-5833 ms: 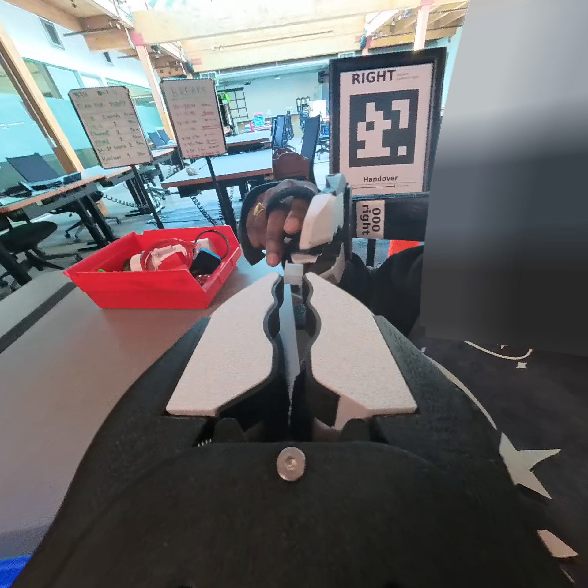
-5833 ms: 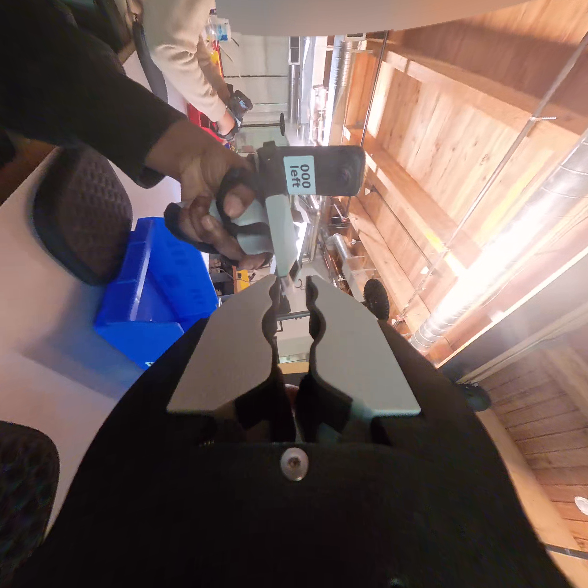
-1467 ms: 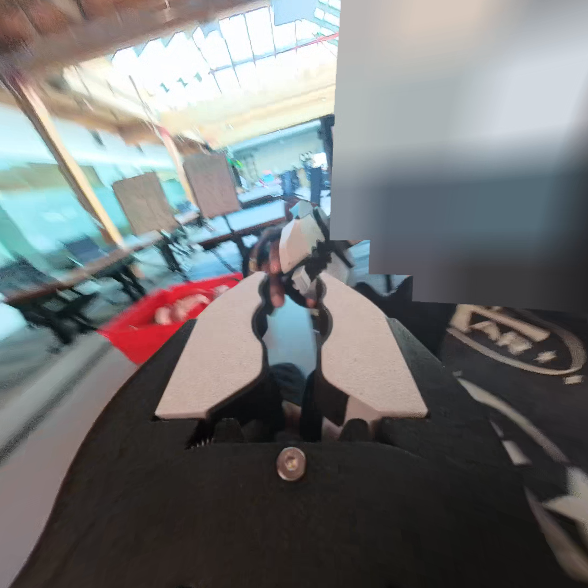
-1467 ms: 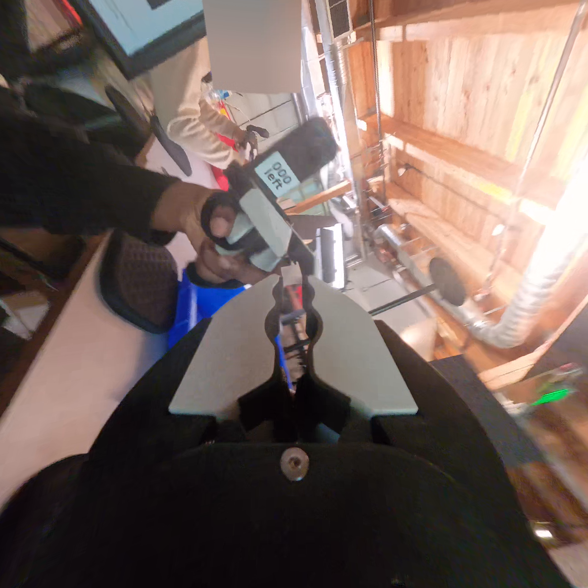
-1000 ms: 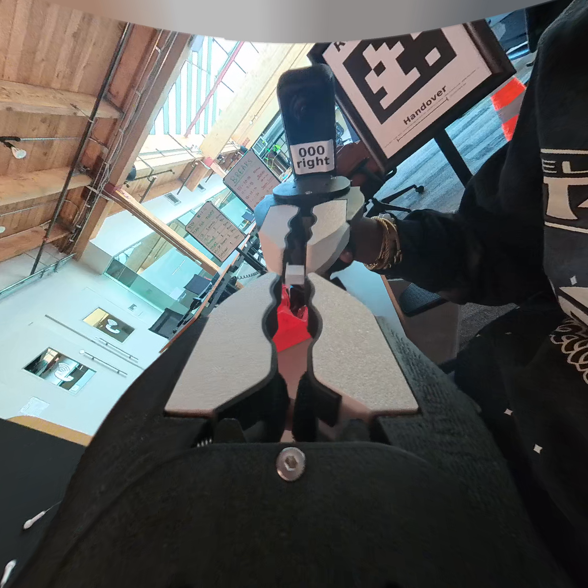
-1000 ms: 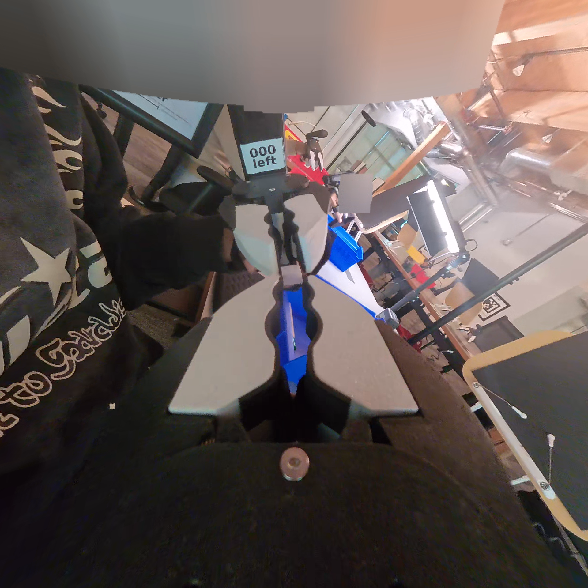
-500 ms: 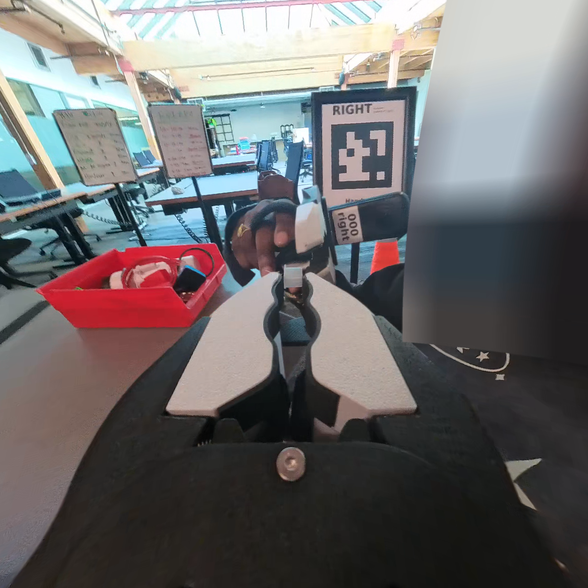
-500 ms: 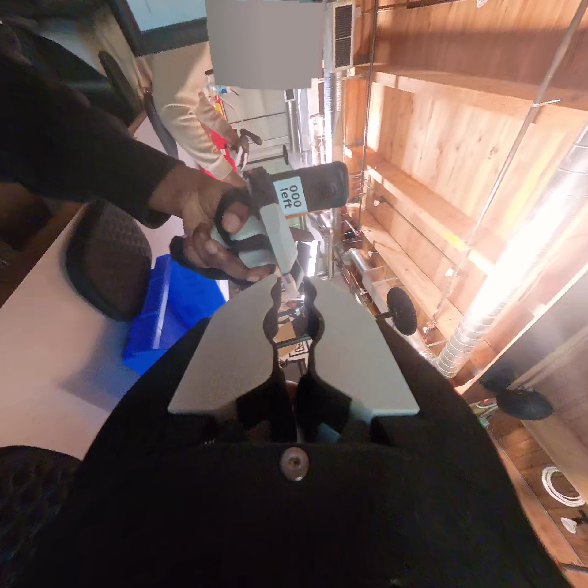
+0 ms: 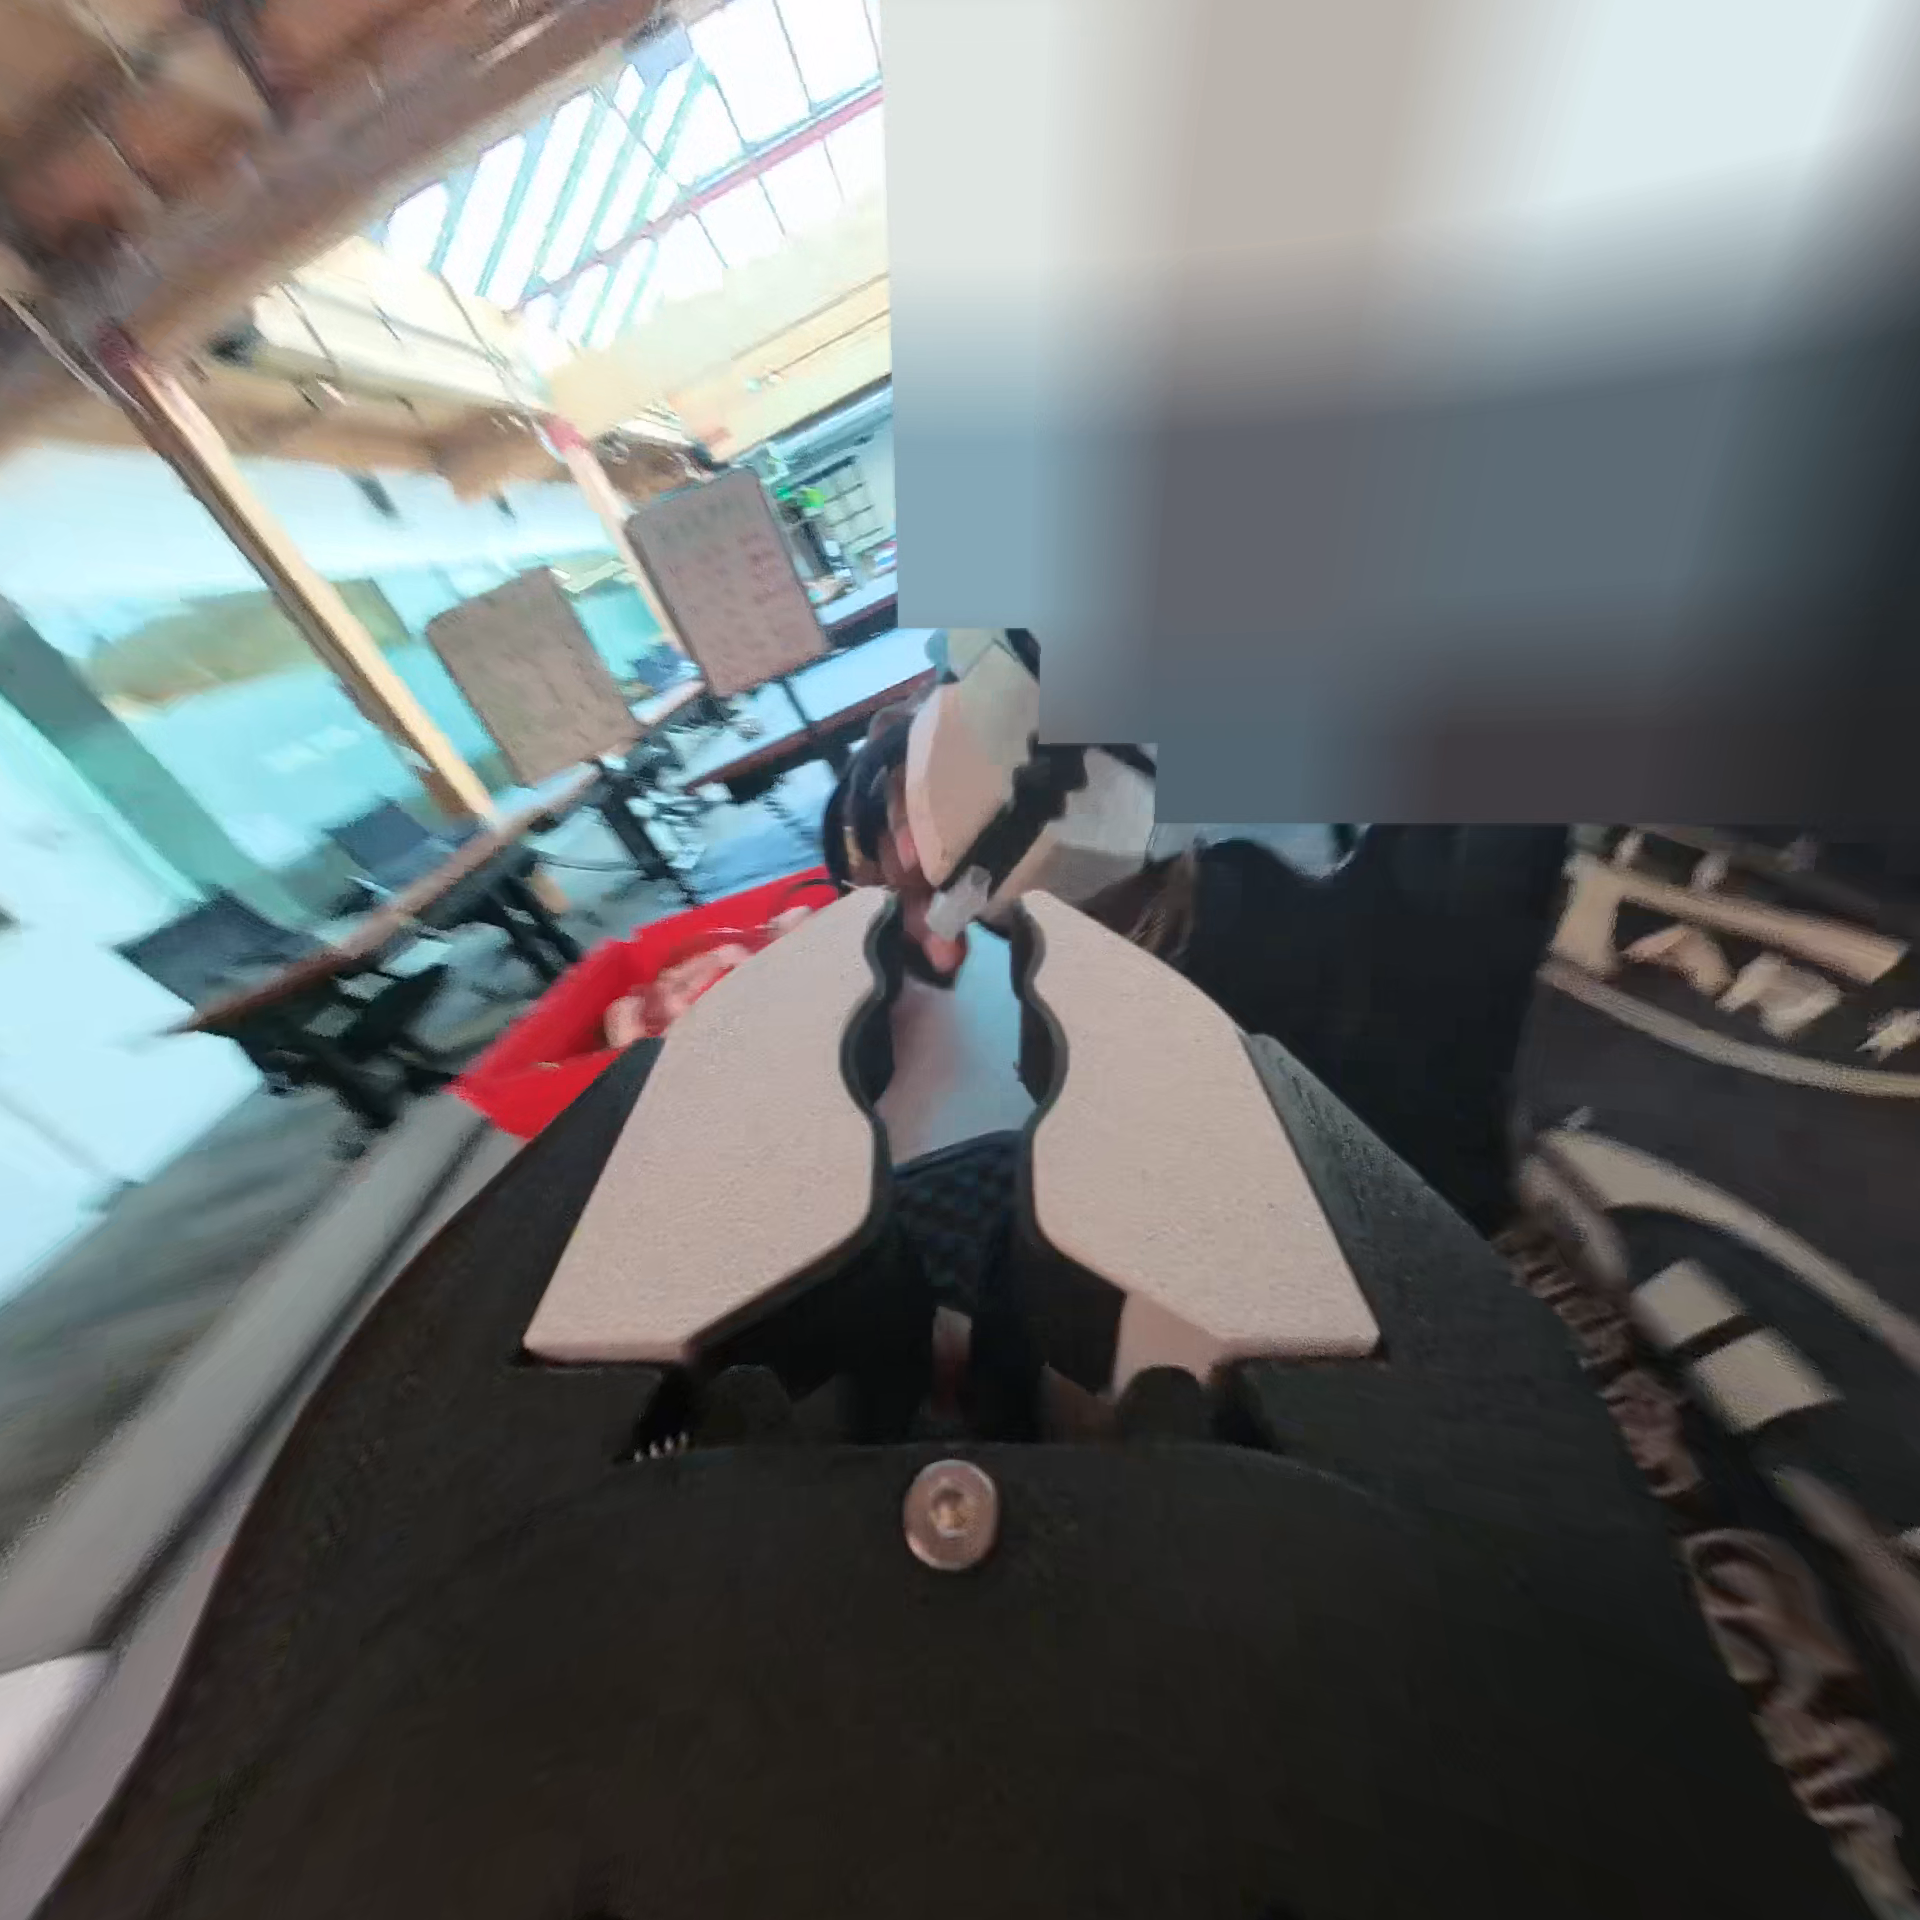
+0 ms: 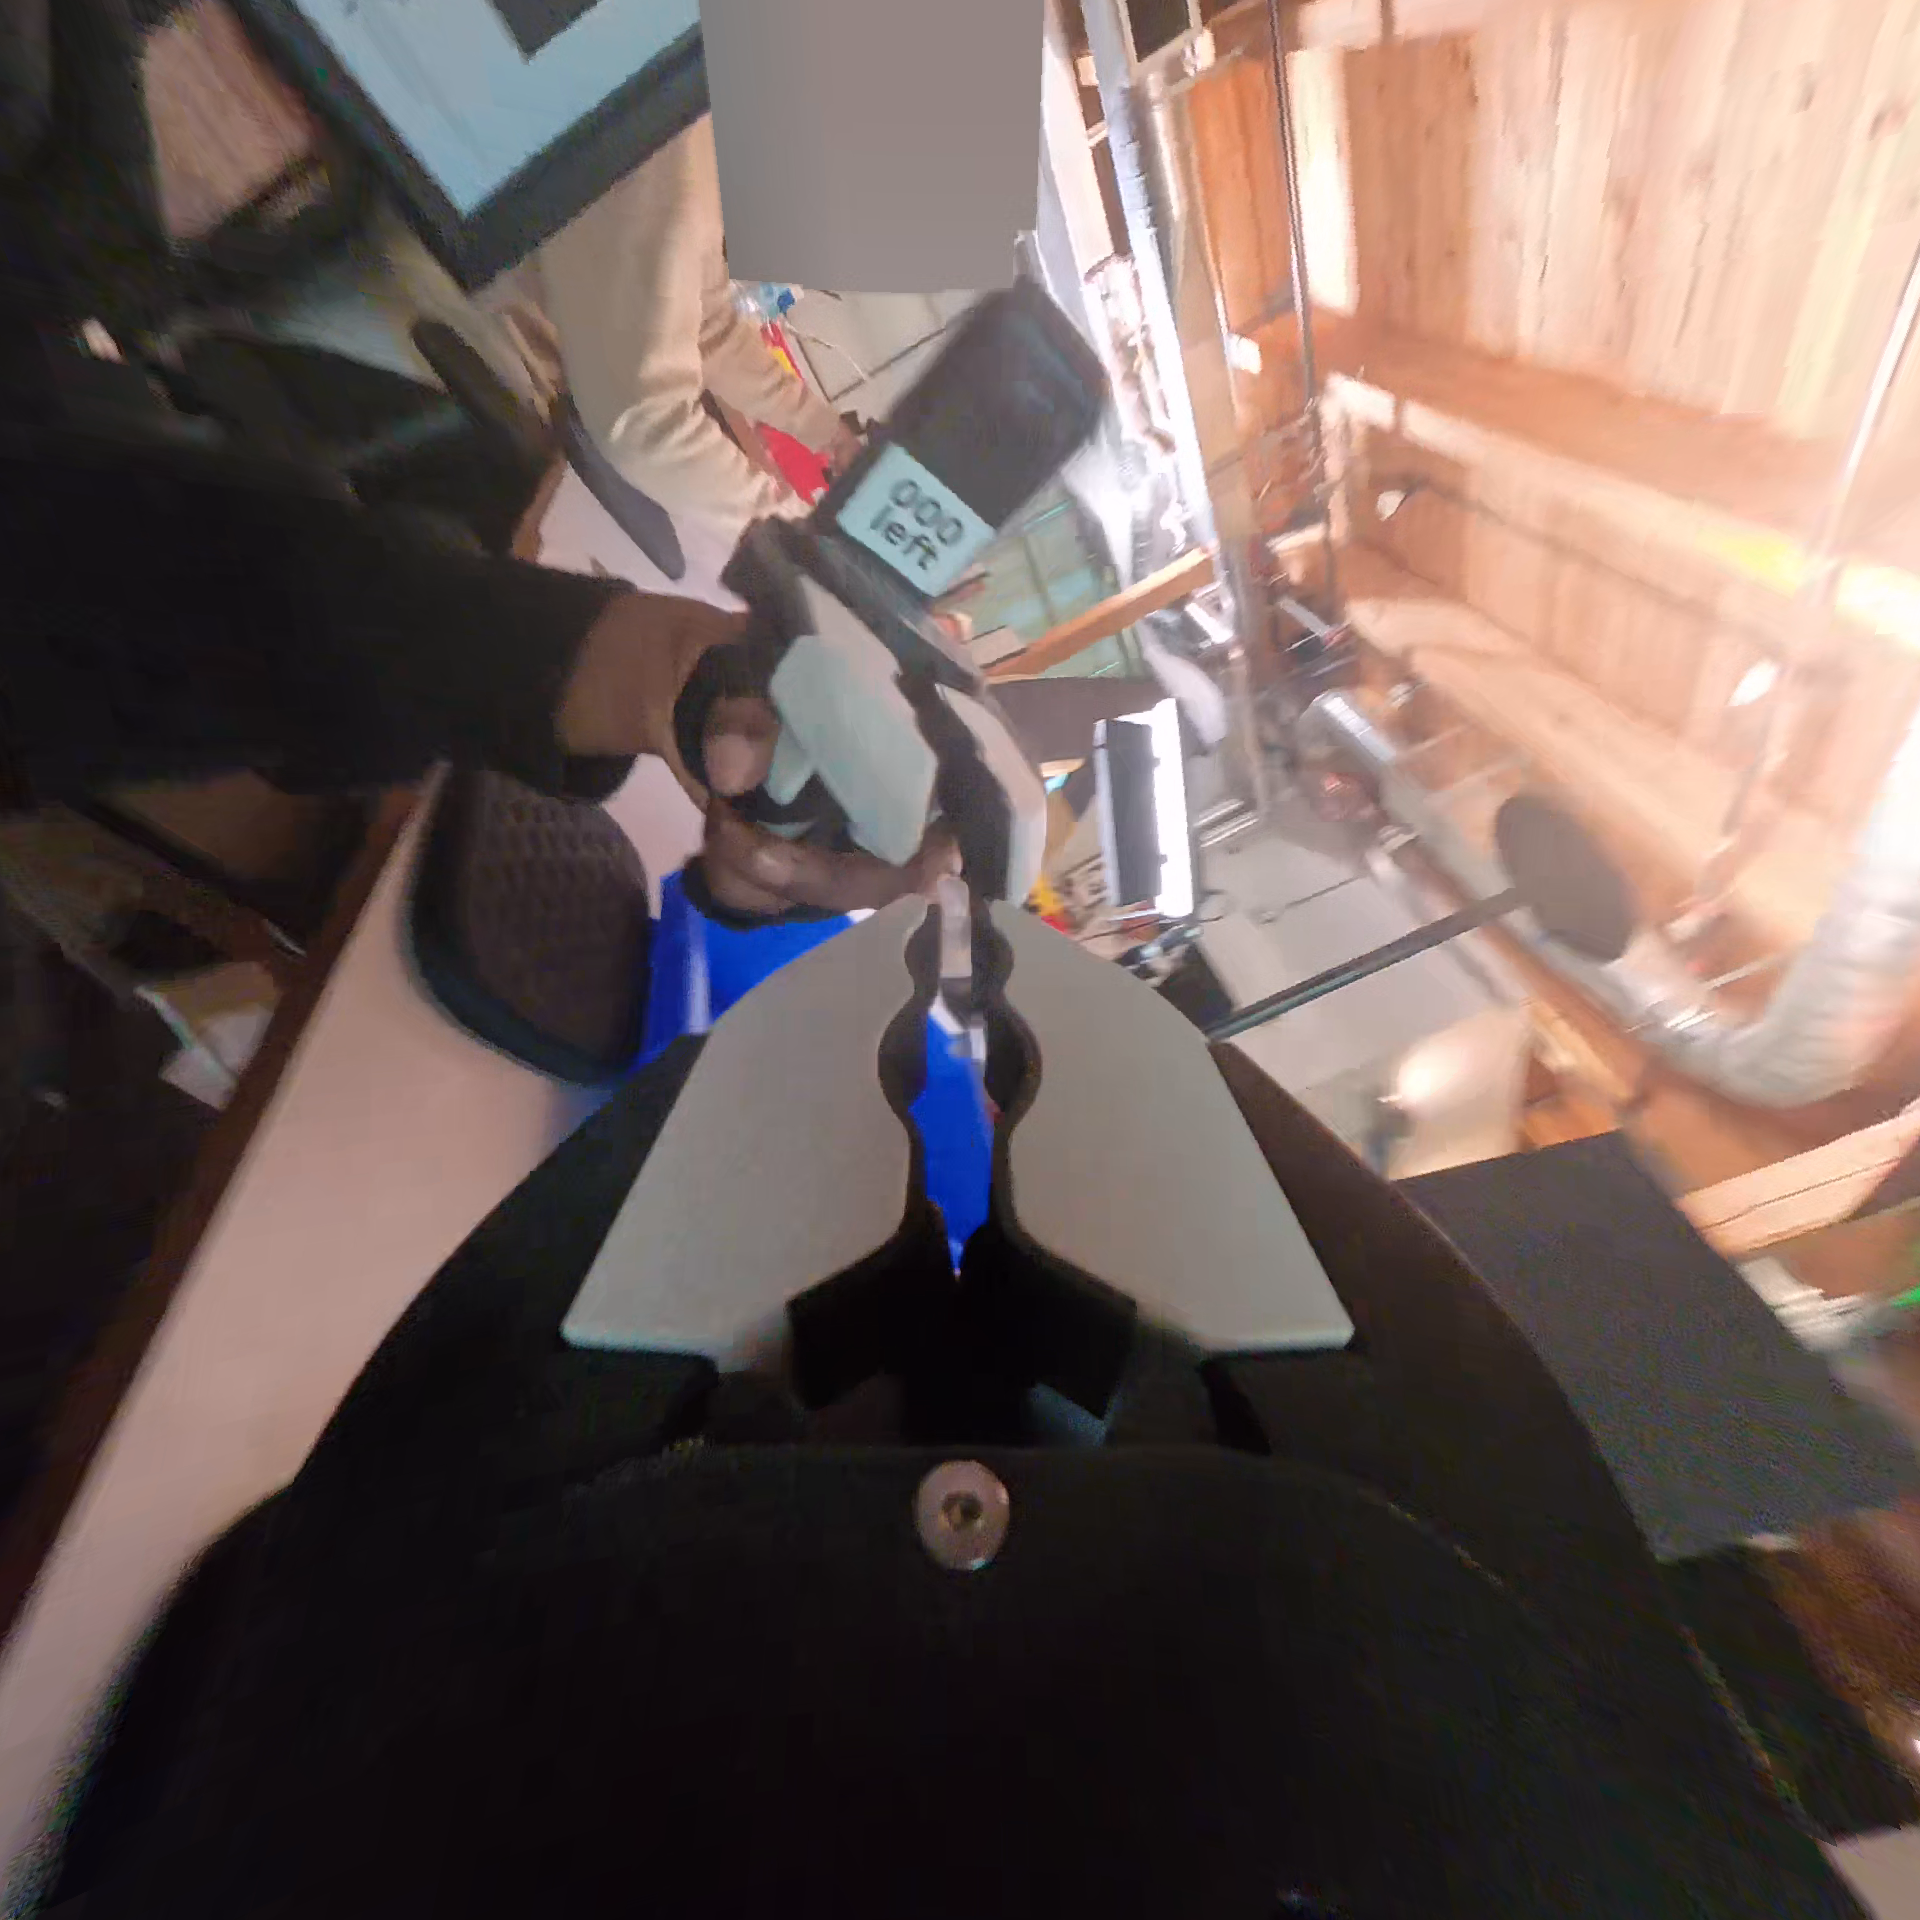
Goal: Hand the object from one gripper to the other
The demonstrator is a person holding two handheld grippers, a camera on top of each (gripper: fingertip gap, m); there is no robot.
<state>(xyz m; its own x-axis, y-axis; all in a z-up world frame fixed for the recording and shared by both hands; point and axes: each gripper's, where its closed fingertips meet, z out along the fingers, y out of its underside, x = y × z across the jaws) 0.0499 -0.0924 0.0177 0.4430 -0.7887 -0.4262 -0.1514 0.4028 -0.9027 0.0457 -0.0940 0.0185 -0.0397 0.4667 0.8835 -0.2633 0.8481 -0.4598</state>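
Swinging and blurring since half a second back, left gripper (image 9: 951, 914) gaping wide, right gripper (image 10: 958, 914) narrowly pinching small pale object (image 9: 954, 902) between tips, suggesting handover finishing.

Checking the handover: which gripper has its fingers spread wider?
The left gripper: its fingers stand clearly apart, gripping nothing, while the right gripper is pinched nearly shut on the small white block.

A grey table (image 9: 208, 1340) carries a red tray (image 9: 582, 1039) (contents blurred) and a blue bin (image 10: 727, 966).
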